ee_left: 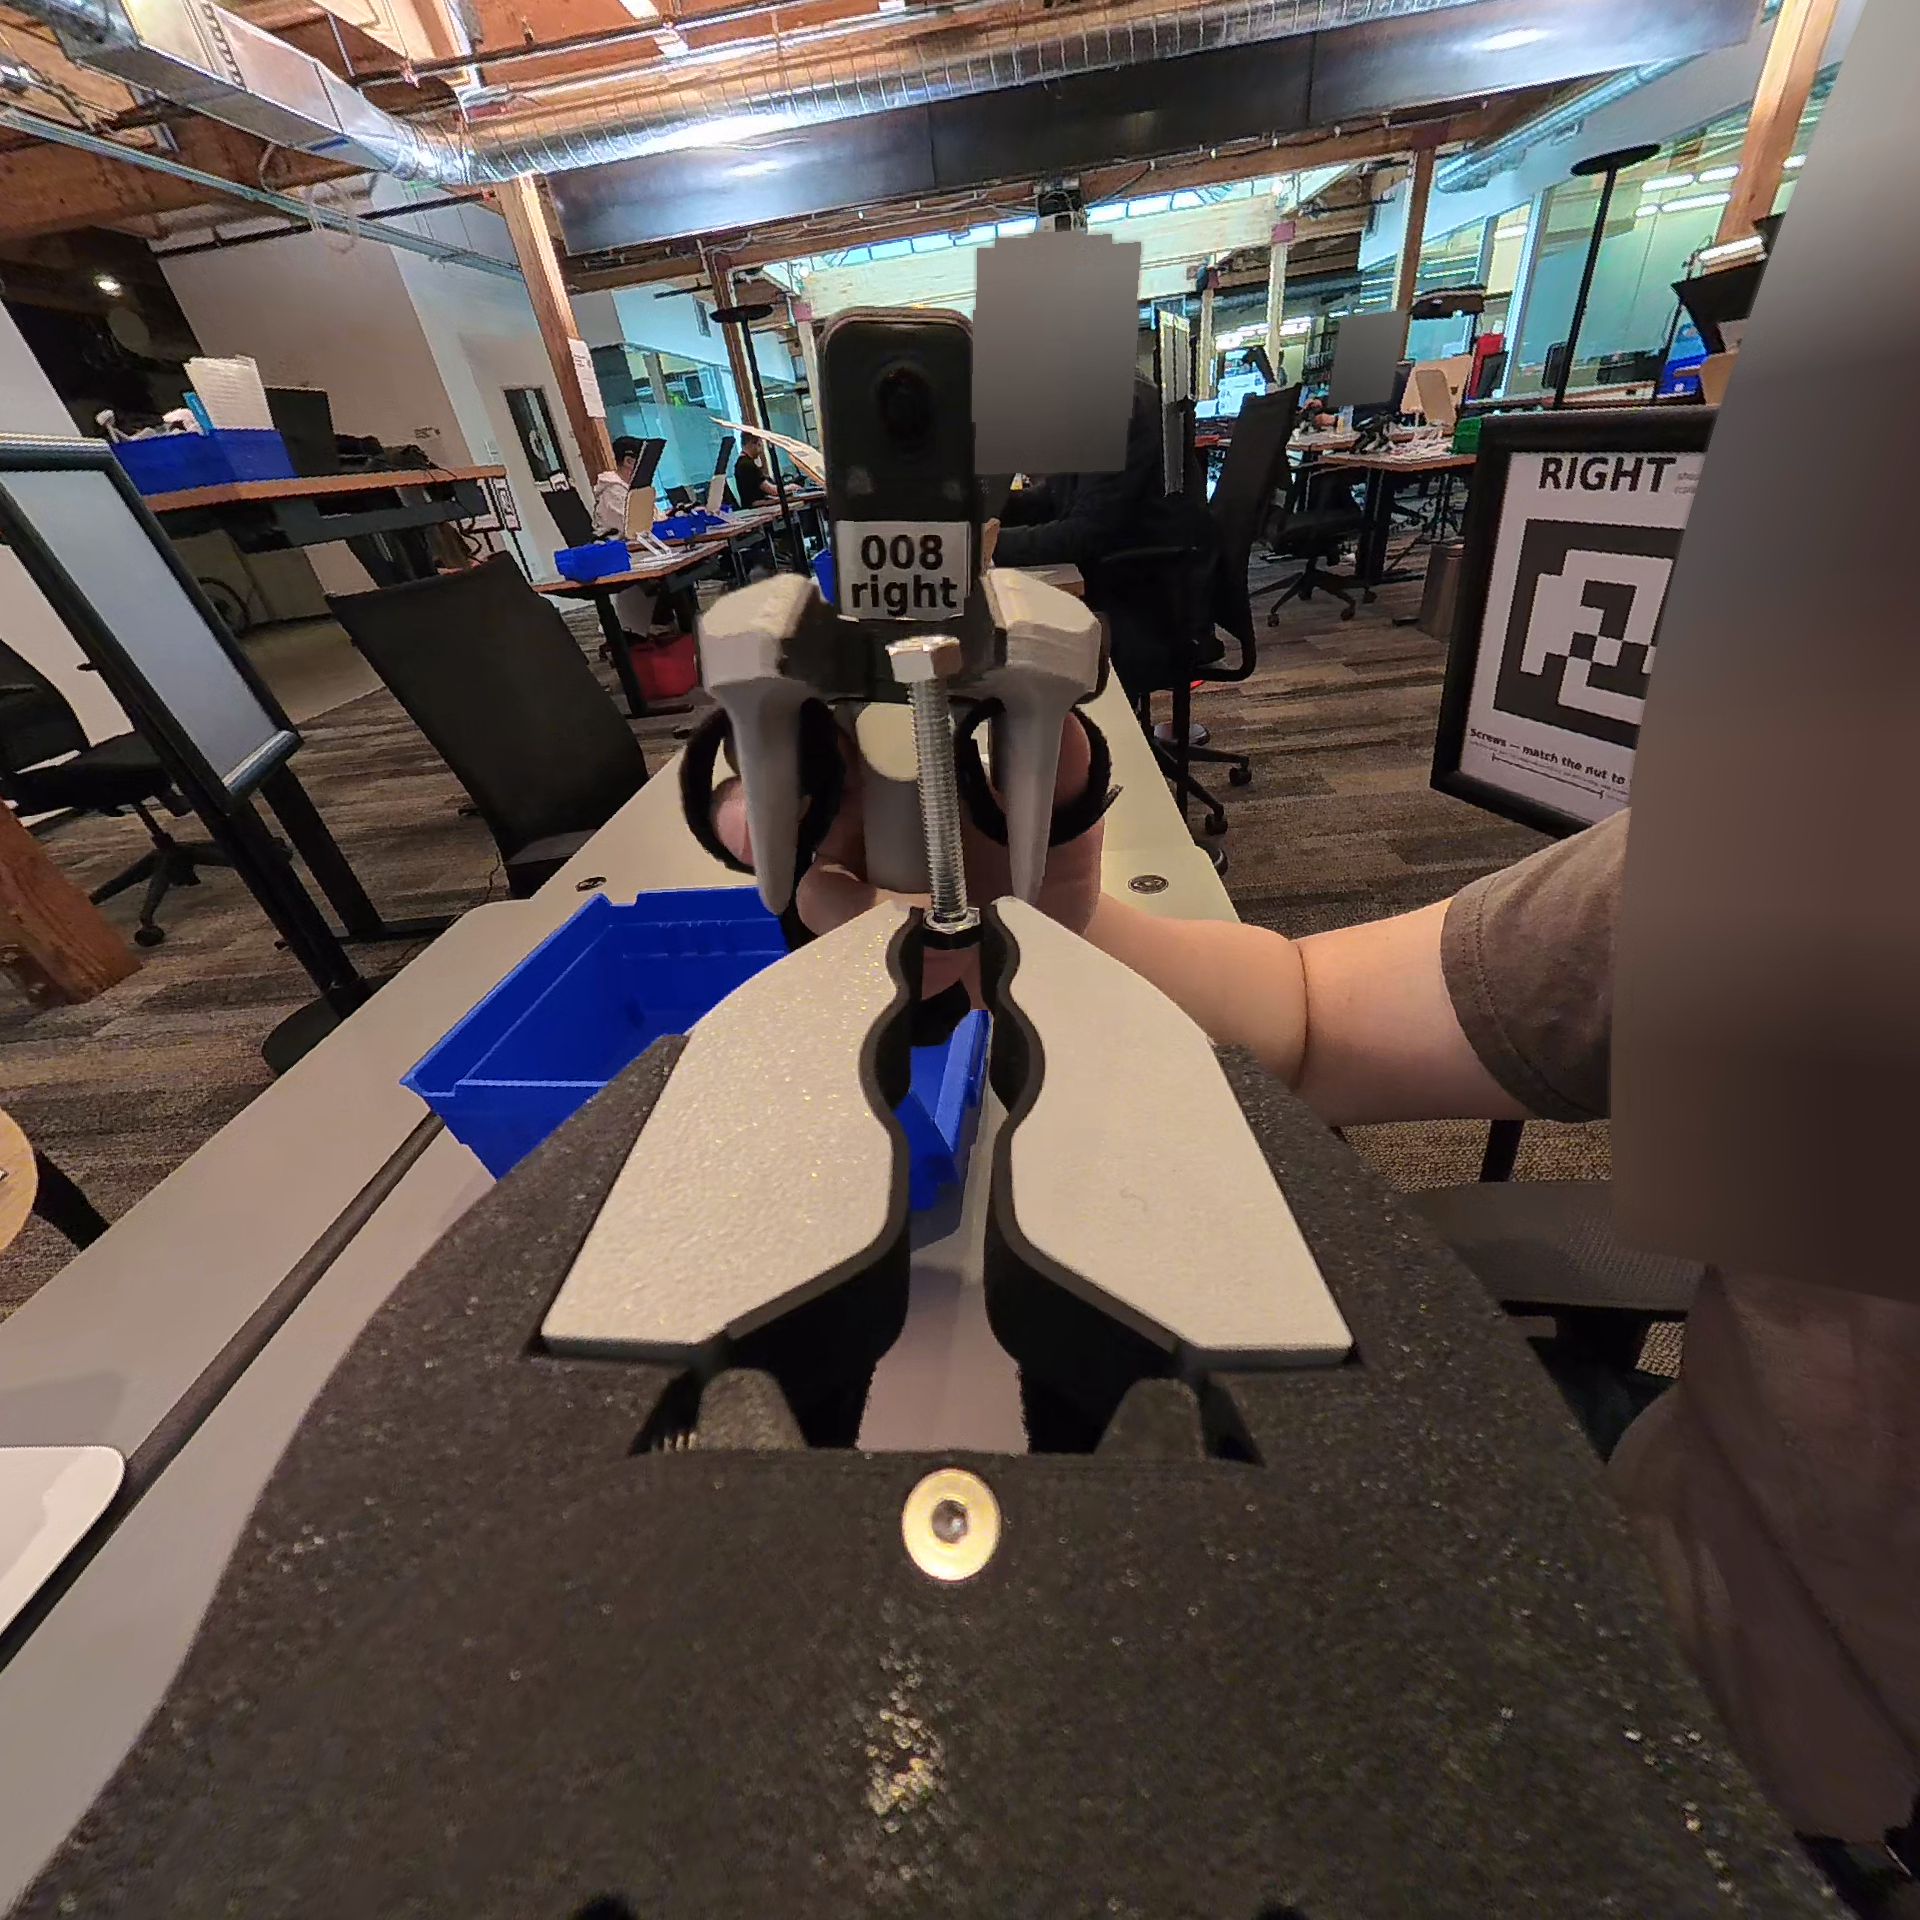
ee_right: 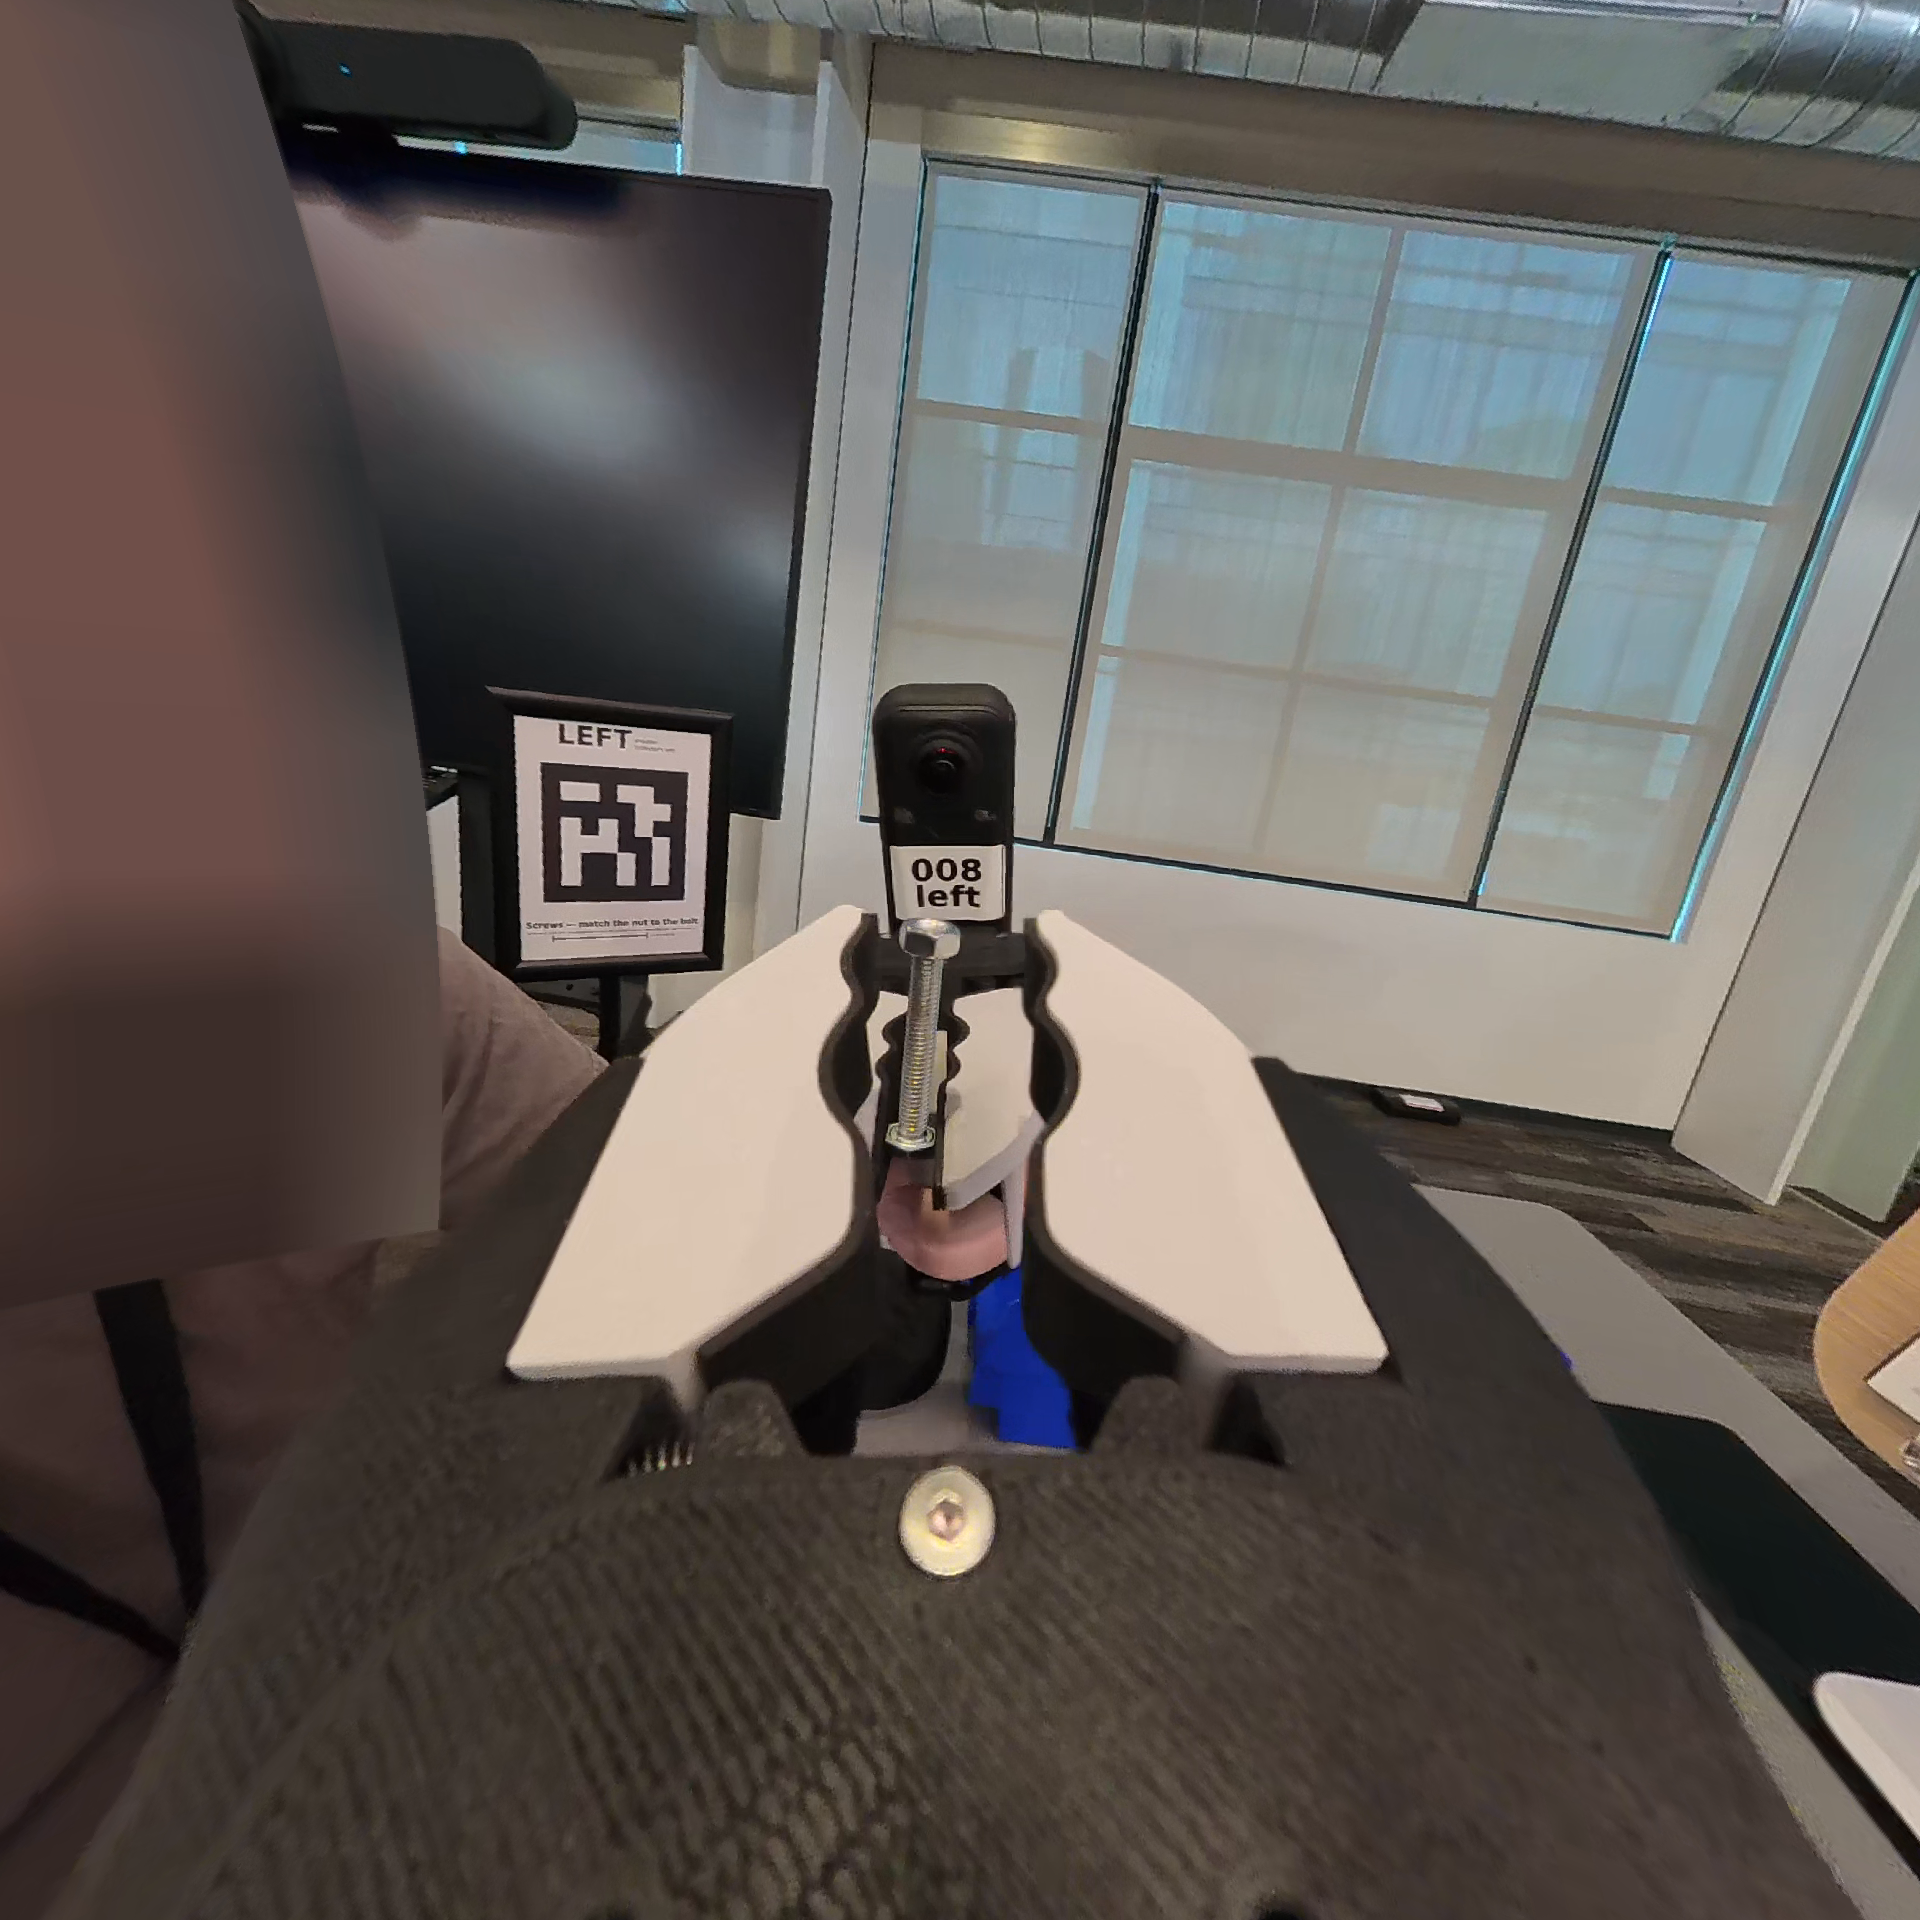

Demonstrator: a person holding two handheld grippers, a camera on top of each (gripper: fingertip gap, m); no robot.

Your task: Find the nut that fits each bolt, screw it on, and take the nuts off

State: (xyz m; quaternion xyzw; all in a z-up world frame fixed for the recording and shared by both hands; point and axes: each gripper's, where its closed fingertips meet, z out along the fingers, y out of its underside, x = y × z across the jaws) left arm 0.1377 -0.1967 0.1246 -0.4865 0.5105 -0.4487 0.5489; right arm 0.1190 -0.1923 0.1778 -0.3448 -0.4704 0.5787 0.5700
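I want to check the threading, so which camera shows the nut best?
Right wrist view: the nut shows side-on, unobstructed, at the lower end of the bolt. Left wrist view shows only its top edge, pinched at the tips of the left gripper.

Left wrist view: sits just behind the left tool (ee_left: 948, 920), facing the right tool (ee_left: 894, 873) close up, open office beyond.
Right wrist view: just behind the right tool (ee_right: 951, 940), facing windows.
Shared: the bolt (ee_left: 932, 774) (ee_right: 920, 1039) between them, the blue bin (ee_left: 623, 1013) (ee_right: 1003, 1371) below.
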